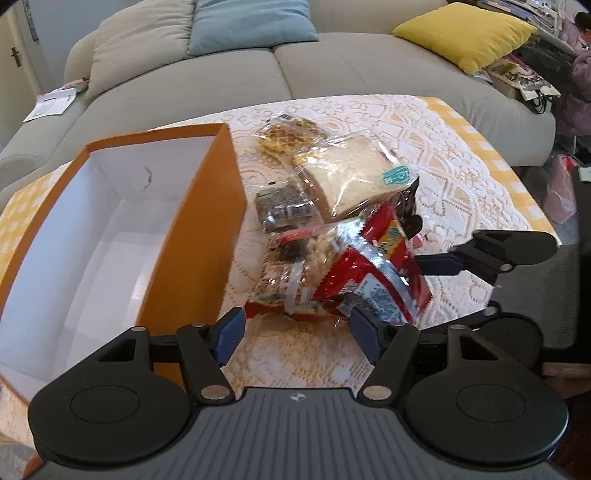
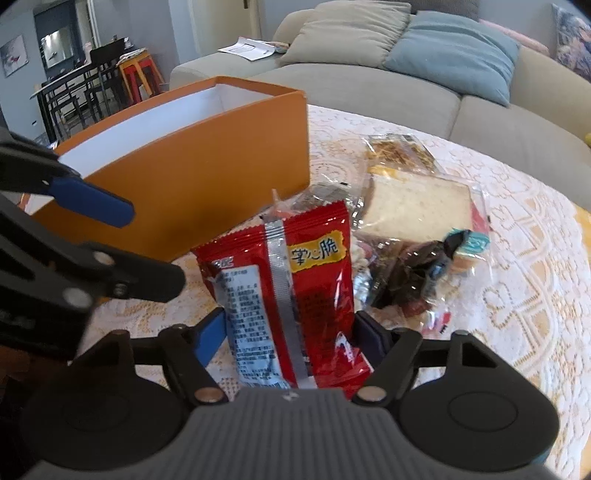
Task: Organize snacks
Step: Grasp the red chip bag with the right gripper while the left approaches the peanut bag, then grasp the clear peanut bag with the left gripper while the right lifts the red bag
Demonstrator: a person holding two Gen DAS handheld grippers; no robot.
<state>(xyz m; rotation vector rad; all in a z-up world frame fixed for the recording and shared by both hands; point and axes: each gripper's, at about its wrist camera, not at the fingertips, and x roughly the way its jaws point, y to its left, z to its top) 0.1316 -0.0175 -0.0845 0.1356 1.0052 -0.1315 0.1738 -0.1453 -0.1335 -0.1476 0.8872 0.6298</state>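
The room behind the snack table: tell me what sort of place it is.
Probably a home living room: a grey fabric sofa with a yellow square cushion, and a dark dining table with chairs behind.

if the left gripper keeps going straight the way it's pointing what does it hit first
Most likely the snack pile: the left gripper points down at the clear-wrapped snack lying by the red packet, just ahead of its open fingers. Depth is unclear, but nothing lies nearer.

Beige sofa (image 1: 229, 77), blue cushion (image 1: 251, 22), yellow cushion (image 1: 469, 33), lace tablecloth (image 1: 461, 155).
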